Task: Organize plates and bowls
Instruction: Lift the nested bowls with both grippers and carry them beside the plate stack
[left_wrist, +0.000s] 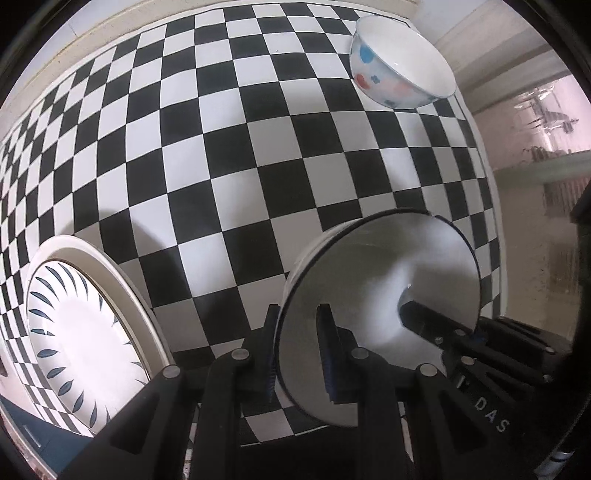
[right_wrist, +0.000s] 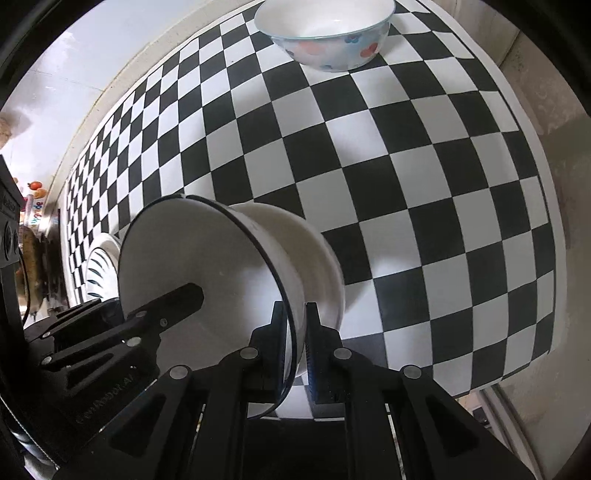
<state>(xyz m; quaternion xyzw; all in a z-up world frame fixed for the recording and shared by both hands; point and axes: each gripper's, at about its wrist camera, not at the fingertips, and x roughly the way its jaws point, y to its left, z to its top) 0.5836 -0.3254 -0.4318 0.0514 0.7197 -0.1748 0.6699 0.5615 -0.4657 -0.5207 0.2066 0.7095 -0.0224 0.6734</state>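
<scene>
White glazed bowl with dark rim (left_wrist: 376, 295), above checkered cloth (left_wrist: 221, 166): left gripper (left_wrist: 299, 354) clenched on its rim; leaf-patterned plate (left_wrist: 81, 332) nearby. Right view: right gripper (right_wrist: 297, 354) clamps the opposite rim; spotted bowl (right_wrist: 325, 37) stands far off. Risk: uneven pull twists it free.

Black-white checkered tablecloth (left_wrist: 229, 155); white bowl (left_wrist: 388, 280), dark rim; spotted bowl (left_wrist: 391, 74).
</scene>
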